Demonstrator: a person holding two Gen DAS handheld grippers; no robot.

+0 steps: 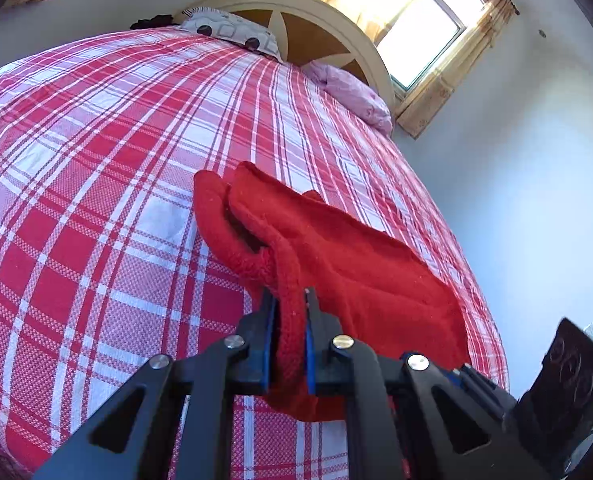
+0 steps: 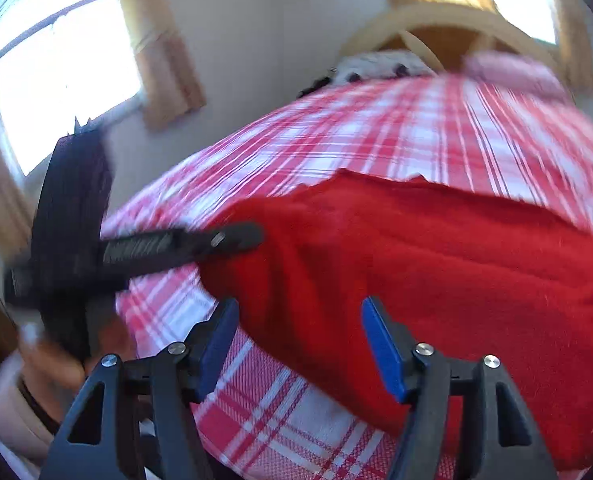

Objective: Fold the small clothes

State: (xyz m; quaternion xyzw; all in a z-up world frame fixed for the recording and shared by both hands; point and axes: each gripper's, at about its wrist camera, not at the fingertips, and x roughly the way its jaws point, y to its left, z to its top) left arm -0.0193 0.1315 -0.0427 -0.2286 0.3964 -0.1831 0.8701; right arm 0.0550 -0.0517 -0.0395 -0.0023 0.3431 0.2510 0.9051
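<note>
1. Our left tool (image 1: 290,304) pinches the red knit garment's (image 1: 356,264) edge, so we can lift it for folding.
2. Our right tool (image 2: 296,312) hovers wide open, empty, above the garment on the bed (image 1: 96,160).

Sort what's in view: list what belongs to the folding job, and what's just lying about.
In the job: red knit garment; left gripper, shut on its edge; right gripper, open.

Lying about: patterned pillow; pink pillow; plaid bedsheet underneath.
</note>
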